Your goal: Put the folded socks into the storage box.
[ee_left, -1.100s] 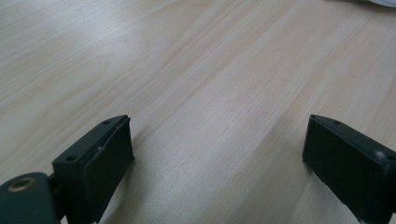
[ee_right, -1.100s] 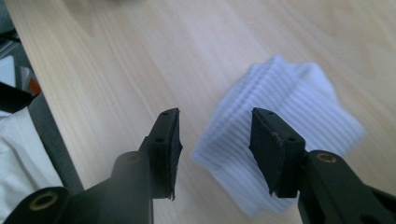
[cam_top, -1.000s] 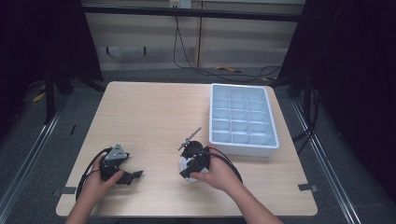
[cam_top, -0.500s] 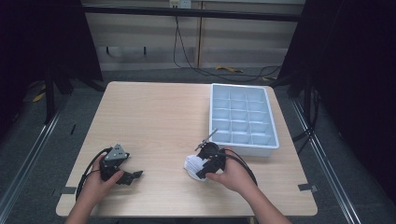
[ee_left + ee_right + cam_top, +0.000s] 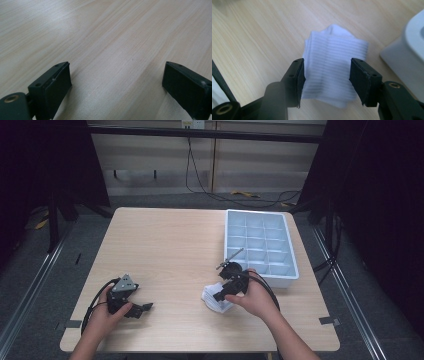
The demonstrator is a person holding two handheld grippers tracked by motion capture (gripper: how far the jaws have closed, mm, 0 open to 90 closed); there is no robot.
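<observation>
A folded white ribbed cloth (image 5: pixel 212 303) (image 5: pixel 333 53) lies on the wooden table (image 5: pixel 170 250), just in front of the tray's near left corner. My right gripper (image 5: pixel 219 295) (image 5: pixel 327 80) is over it, with the cloth between its two black jaws. Those jaws have just been opening; the cloth looks flat and unsqueezed, its left edge against one pad. My left gripper (image 5: pixel 144 308) (image 5: pixel 116 82) rests low at the table's near left, jaws wide open over bare wood with nothing between them.
A pale blue tray (image 5: pixel 288 273) (image 5: pixel 412 47) with several empty compartments stands at the right of the table, close to my right hand. Cables trail from both grippers. Dark frame posts stand beyond the table's edges.
My right hand has carried the white cloth rightward and a little away from me, toward the tray's near corner. The left hand and gripper have stayed put.
</observation>
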